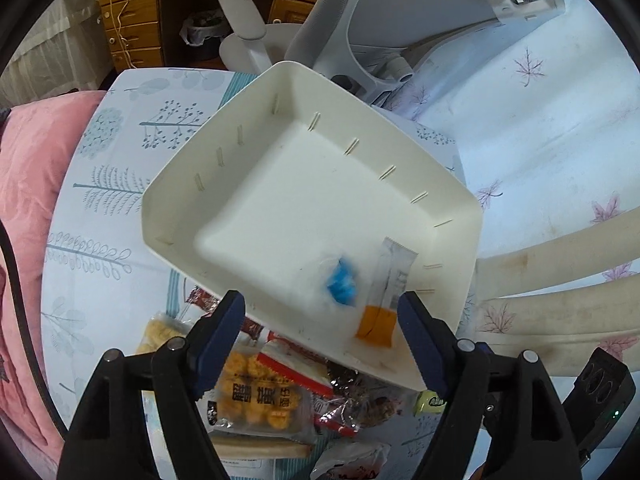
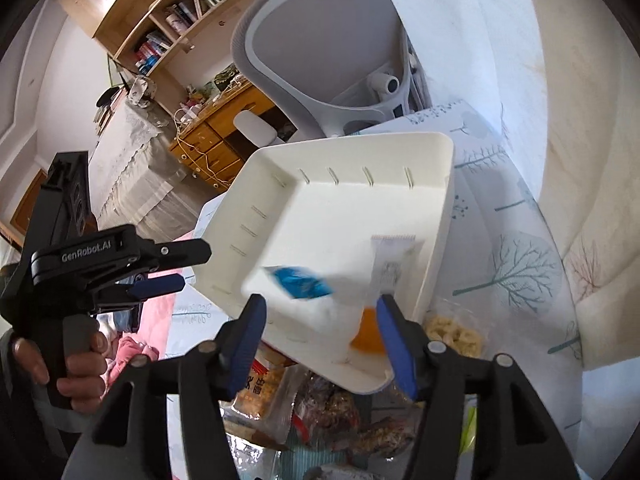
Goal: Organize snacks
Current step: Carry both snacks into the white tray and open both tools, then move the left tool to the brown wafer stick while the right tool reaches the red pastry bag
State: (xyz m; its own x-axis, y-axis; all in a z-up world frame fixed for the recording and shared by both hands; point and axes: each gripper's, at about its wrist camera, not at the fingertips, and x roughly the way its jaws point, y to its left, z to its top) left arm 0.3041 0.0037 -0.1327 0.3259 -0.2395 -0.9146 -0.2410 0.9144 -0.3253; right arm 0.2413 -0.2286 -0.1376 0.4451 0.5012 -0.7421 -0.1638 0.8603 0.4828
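Note:
A white tray [image 1: 256,168] lies on the tree-print cloth; it also shows in the right wrist view [image 2: 344,208]. Inside it are a blurred blue candy wrapper [image 1: 341,282] [image 2: 301,282] and a white and orange stick packet [image 1: 386,292] [image 2: 386,276]. My left gripper [image 1: 322,340] is open and empty above the tray's near edge. My right gripper [image 2: 320,338] is open and empty above the same part of the tray. A pile of snacks lies below the tray, with an orange puff-ball packet [image 1: 256,392] on top.
The left gripper [image 2: 156,268] shows side-on at the left of the right wrist view, held by a hand. A grey office chair [image 1: 360,20] stands behind the table. A pink cushion [image 1: 36,184] lies at the left. A bag of pale puffs [image 2: 454,334] lies right of the tray.

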